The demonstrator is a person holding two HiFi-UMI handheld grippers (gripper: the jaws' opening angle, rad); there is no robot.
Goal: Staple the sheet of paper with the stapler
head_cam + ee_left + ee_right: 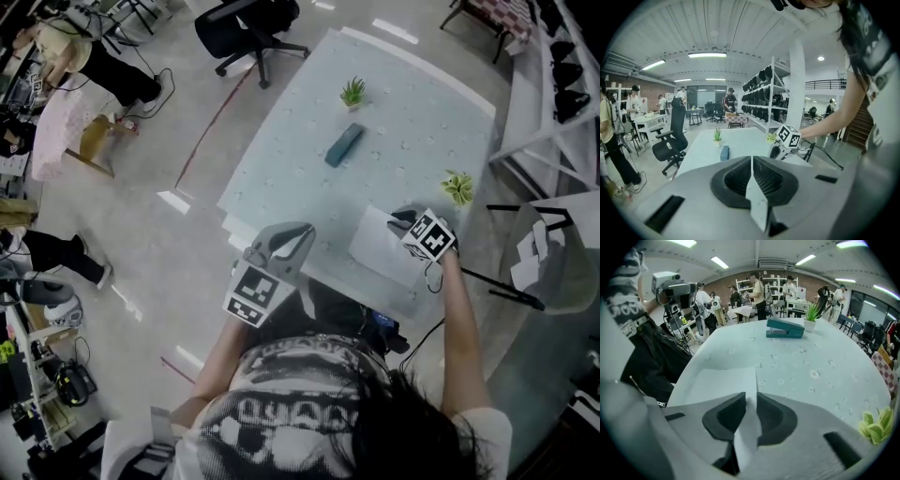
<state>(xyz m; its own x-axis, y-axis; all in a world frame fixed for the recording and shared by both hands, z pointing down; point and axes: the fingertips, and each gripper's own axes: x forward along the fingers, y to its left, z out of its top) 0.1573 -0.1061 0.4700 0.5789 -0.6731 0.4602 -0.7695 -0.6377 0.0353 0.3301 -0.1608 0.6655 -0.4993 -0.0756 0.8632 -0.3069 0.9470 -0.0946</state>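
**Count at the table**

There is one table. On it are one stapler, one sheet and two plants: the far plant and the near plant.

There are two grippers, the left gripper and the right gripper. Each bears one cube, which makes two: the left cube and the right cube.

One person holds both grippers. One chair stands by the table's far end, and one rack stands beside the table. Several more people stand in the background, too small and too overlapped to count surely.
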